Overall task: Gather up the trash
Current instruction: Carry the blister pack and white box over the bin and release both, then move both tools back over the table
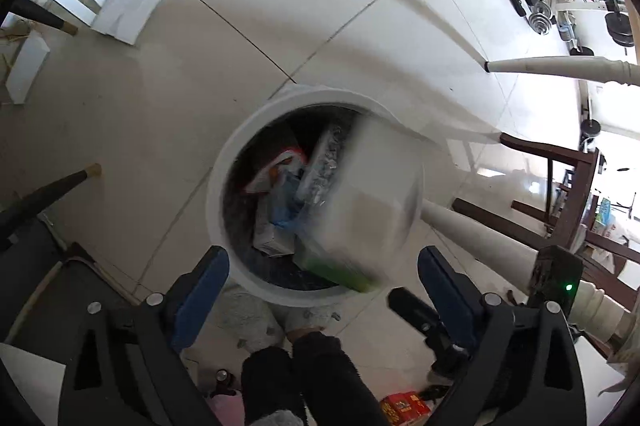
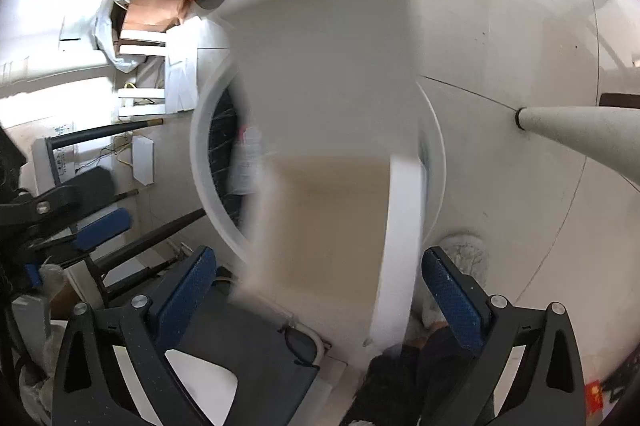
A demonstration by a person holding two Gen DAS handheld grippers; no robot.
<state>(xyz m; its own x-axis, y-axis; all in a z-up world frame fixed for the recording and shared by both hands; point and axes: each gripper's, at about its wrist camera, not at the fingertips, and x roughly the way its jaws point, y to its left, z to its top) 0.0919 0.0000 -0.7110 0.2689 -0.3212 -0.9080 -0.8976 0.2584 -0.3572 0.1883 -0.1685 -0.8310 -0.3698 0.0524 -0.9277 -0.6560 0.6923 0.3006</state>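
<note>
My left claw point(image 1: 322, 266) and right claw point(image 2: 318, 268) both stand wide apart, pads touching nothing. Between and just beyond them a blurred white carton point(image 2: 328, 114) hangs over the round white bin point(image 1: 224, 162), with wrappers point(image 1: 280, 170) inside, on the tiled floor point(image 1: 160, 106).

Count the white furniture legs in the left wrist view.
2. One white leg reaches in from the upper right edge; the other white leg sits just right of the trash bin. Others may be hidden.
</note>
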